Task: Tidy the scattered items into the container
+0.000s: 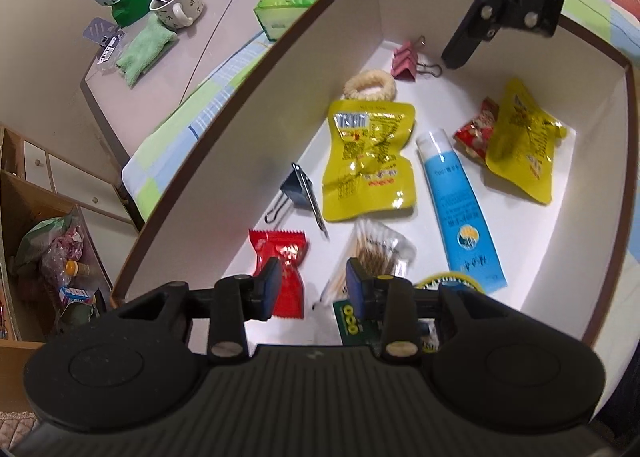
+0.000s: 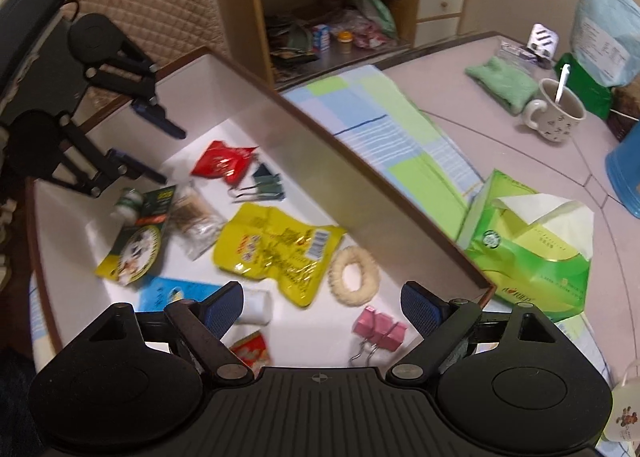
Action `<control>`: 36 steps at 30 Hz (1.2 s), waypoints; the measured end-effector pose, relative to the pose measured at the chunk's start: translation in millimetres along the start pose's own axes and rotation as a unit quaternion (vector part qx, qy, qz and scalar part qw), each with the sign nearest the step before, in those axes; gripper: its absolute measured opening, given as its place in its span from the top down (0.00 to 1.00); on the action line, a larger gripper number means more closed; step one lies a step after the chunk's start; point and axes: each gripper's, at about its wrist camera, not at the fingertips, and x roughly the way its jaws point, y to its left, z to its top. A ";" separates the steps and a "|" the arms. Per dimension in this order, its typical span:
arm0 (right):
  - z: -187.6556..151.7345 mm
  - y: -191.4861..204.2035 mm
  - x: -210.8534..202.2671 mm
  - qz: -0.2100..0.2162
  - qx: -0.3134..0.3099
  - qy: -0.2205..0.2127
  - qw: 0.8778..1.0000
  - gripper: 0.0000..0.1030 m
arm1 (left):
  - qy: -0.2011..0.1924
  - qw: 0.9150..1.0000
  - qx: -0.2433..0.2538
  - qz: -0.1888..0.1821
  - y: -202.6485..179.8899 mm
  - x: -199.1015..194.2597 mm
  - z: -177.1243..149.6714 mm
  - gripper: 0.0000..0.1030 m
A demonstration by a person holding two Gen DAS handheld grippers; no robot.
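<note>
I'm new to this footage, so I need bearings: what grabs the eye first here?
A big brown-rimmed box fills both views, its white floor strewn with small goods. Brightest are a crinkled yellow packet mid-floor and a blue tube beside it. Both grippers, left and right, hang open over the box.

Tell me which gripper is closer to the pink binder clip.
Right. The right gripper hangs open just above the pink binder clip; the left gripper is at the box's opposite end.
</note>
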 end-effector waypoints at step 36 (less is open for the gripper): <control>-33.7 55.9 -37.8 0.004 -0.052 0.021 0.998 0.14 | 0.009 0.997 0.027 0.071 -41.1 -61.1 -18.7 0.35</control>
